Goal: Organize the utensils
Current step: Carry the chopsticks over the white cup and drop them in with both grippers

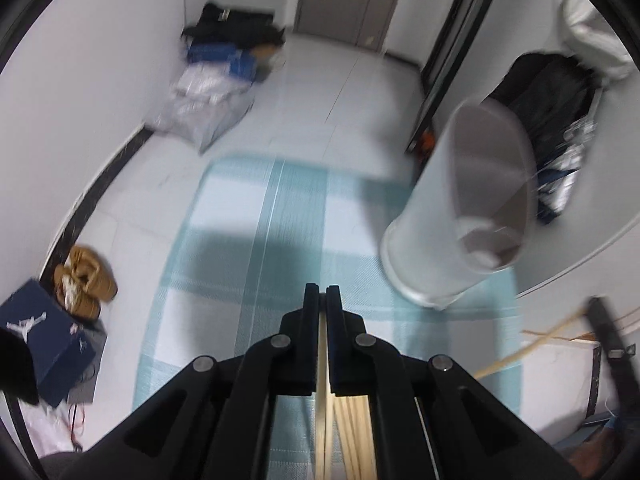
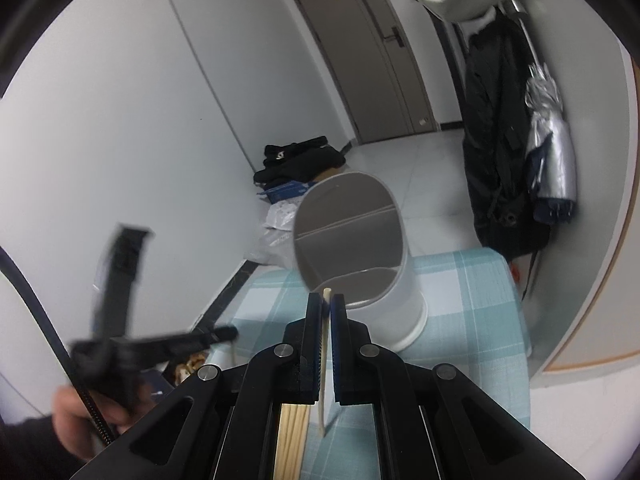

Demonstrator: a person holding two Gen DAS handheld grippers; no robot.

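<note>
A white cylindrical holder (image 1: 432,240) (image 2: 384,304) with an inner divider stands on the blue plaid tablecloth (image 1: 248,208) (image 2: 472,304). My left gripper (image 1: 322,292) is shut on a pale wooden chopstick (image 1: 321,360) that runs back between its fingers, left of and nearer than the holder. It appears blurred in the right wrist view (image 2: 228,333), with a hand (image 2: 80,412) on its handle. My right gripper (image 2: 327,300) is shut on another chopstick (image 2: 325,360), whose tip sits just before the holder's rim. Several loose chopsticks (image 1: 354,424) (image 2: 292,428) lie on the cloth beneath both grippers.
On the floor are tan shoes (image 1: 82,280), a blue shoebox (image 1: 44,336) and a pile of bags (image 1: 216,92) by the wall. Dark coats (image 2: 496,152) and a silver umbrella (image 2: 552,148) hang on the right, with a closed door (image 2: 372,60) behind.
</note>
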